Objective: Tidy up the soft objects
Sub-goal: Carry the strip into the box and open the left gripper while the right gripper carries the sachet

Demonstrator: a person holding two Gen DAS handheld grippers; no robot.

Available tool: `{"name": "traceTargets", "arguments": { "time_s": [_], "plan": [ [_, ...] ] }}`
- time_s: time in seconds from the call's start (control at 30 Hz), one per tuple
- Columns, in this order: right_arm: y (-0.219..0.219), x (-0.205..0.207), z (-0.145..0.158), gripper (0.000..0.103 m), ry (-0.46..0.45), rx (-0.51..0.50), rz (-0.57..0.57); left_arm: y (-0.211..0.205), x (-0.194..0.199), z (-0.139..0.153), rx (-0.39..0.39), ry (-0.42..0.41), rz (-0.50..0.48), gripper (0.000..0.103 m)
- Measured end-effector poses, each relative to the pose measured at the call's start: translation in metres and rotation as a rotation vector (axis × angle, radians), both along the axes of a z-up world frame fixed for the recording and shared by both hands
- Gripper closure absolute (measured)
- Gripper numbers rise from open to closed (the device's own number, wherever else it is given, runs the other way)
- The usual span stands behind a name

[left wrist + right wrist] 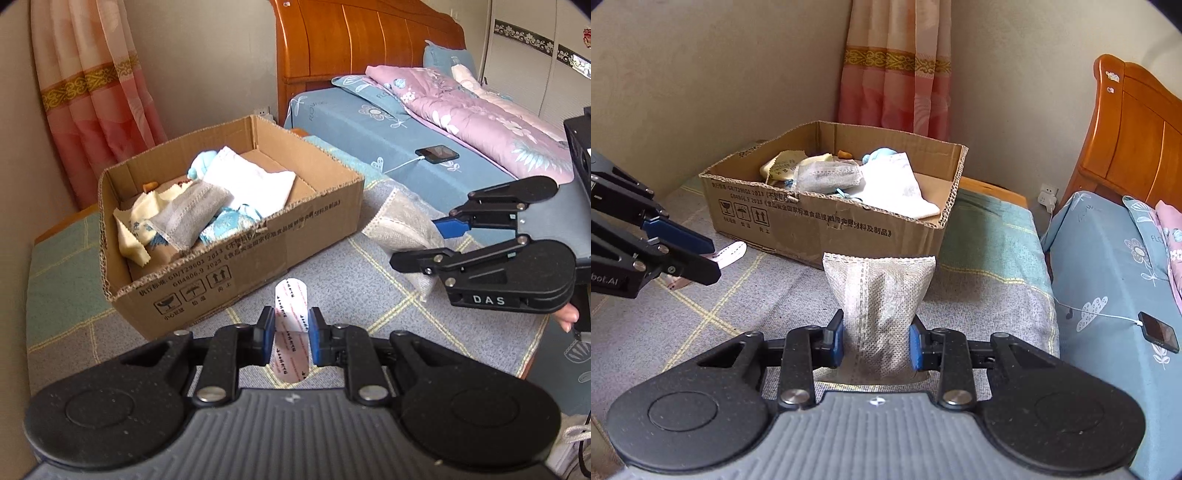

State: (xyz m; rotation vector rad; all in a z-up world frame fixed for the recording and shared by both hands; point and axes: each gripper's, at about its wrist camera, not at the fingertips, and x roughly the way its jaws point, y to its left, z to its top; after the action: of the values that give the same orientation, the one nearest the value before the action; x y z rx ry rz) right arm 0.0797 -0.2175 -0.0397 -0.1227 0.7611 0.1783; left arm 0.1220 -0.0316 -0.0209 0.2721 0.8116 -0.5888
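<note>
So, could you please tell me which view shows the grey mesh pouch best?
The right wrist view: the grey mesh pouch fills its centre, clamped in the right gripper. The left wrist view shows it only partly, behind that gripper.

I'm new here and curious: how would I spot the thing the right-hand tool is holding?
Find the open cardboard box on the checked blanket. Just in front of it, the right gripper pinches a grey mesh pouch with stitched edges. It is bulkier than the thin white strip in the left gripper.
</note>
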Motion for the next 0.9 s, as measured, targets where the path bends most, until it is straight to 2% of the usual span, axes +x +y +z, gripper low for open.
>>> {"name": "traceTargets", "arguments": {
  "time_s": [0.2,0.4,0.53,0.73,0.8,0.87,0.9],
  "plan": [
    [0.001,-0.007,0.024,0.066,-0.048,-0.007,0.047,0.002,0.009,0.028,-0.01,-0.081,0.006,0.086],
    [0.004,-0.008,0.044,0.066,-0.102,-0.026,0.077,0.001,0.046,0.051,0.008,-0.17,0.033,0.086],
    [0.004,-0.002,0.05,0.066,-0.109,-0.032,0.08,-0.001,0.084,0.056,0.015,-0.18,0.058,0.086],
    [0.007,0.008,0.051,0.066,-0.101,-0.049,0.075,-0.005,0.143,0.046,0.056,-0.176,0.112,0.085],
    [0.008,0.013,0.052,0.066,-0.1,-0.053,0.073,-0.004,0.162,0.04,0.075,-0.185,0.15,0.074],
    [0.008,0.018,0.052,0.066,-0.098,-0.053,0.071,-0.002,0.175,0.033,0.084,-0.183,0.179,0.044],
    [0.009,0.02,0.052,0.066,-0.098,-0.055,0.071,0.0,0.179,0.03,0.077,-0.176,0.193,0.036]
  ]
}}
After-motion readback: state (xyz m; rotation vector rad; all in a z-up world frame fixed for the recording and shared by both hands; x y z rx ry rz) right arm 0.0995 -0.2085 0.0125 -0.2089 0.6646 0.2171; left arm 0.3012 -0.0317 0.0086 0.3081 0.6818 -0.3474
